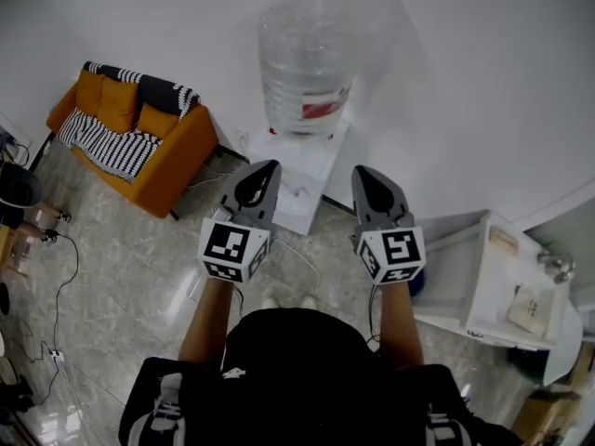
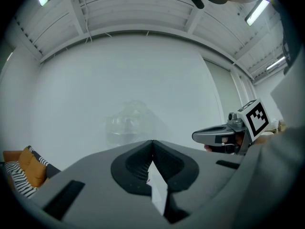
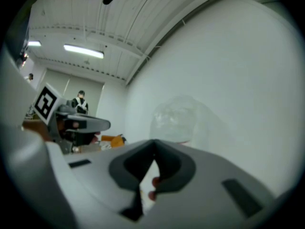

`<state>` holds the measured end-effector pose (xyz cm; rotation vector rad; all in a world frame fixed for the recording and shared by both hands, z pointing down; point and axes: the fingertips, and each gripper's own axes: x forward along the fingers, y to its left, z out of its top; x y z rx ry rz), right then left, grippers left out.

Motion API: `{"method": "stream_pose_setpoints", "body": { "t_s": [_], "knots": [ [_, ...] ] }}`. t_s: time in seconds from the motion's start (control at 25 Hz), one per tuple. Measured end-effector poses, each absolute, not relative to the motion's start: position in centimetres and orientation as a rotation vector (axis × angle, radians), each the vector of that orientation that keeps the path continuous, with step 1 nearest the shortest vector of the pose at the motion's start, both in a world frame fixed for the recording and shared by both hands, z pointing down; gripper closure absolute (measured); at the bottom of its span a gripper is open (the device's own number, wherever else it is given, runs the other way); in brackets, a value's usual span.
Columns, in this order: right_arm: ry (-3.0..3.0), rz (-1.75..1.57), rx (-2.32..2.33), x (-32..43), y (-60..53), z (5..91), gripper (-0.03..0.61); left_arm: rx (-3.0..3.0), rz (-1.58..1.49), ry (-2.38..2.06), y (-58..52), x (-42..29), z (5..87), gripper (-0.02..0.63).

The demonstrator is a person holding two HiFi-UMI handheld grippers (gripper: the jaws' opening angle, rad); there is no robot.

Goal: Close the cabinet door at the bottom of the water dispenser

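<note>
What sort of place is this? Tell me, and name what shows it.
Probably an office lounge or break corner: a white floor-standing water dispenser carrying a clear plastic bottle, an orange sofa with a striped throw beside it, and long strip lights overhead.

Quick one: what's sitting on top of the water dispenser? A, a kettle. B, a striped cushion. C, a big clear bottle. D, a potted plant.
C: a clear bottle with a red label stands on the white dispenser.
</note>
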<state>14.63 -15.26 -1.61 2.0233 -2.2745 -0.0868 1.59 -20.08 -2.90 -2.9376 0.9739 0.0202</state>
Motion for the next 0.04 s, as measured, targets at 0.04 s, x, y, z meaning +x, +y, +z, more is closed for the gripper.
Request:
{"method": "stream_pose_setpoints", "body": {
  "t_s": [0.04],
  "knots": [
    [-2.275, -0.085, 2.023, 14.62, -15.25, -1.54, 0.545, -2.938, 0.020, 0.972, -20.05, 1.65, -2.85, 0.604]
  ]
}}
